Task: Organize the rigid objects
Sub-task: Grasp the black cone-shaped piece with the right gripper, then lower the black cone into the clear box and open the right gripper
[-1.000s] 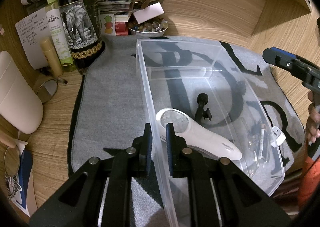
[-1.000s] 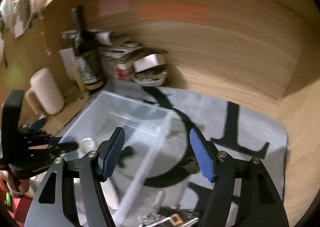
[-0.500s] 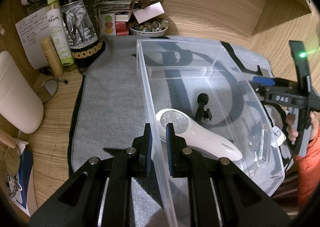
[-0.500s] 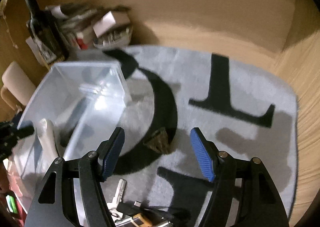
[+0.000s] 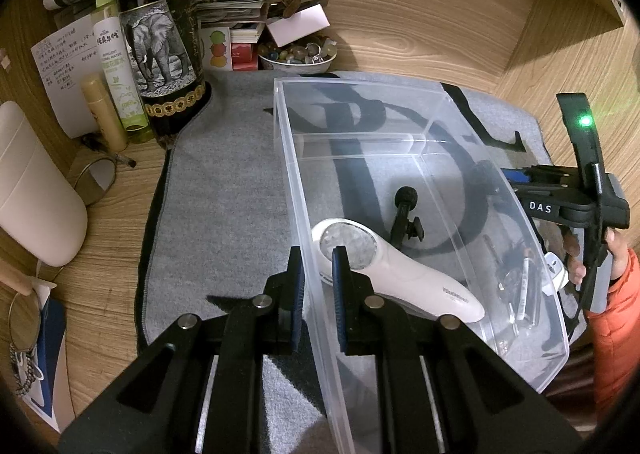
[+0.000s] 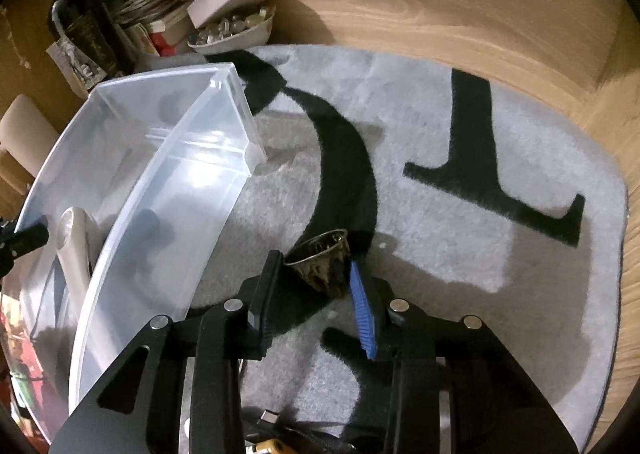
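A clear plastic bin (image 5: 360, 84) stands on a grey mat (image 5: 224, 194). My left gripper (image 5: 316, 266) is shut on the bin's near left wall. Inside the bin lie a white handheld device (image 5: 400, 278) and a small black ball mount (image 5: 404, 214). In the right wrist view, a small dark metal cup (image 6: 320, 258) lies tipped on the mat (image 6: 440, 254), just right of the bin (image 6: 180, 158). My right gripper (image 6: 314, 266) is closing around the cup, and both pads touch its sides.
At the back left stand a dark wine bottle (image 5: 160, 34), a green spray bottle (image 5: 116, 70), a bowl of stones (image 5: 298, 54) and stacked papers. A white rounded object (image 5: 32, 190) sits at the left. Keys (image 6: 264, 442) lie below my right gripper. An orange sleeve (image 5: 616, 314) shows at the right.
My right gripper has come down onto the mat beside the bin, and its jaws have narrowed around the metal cup. The left gripper and the bin have not moved.
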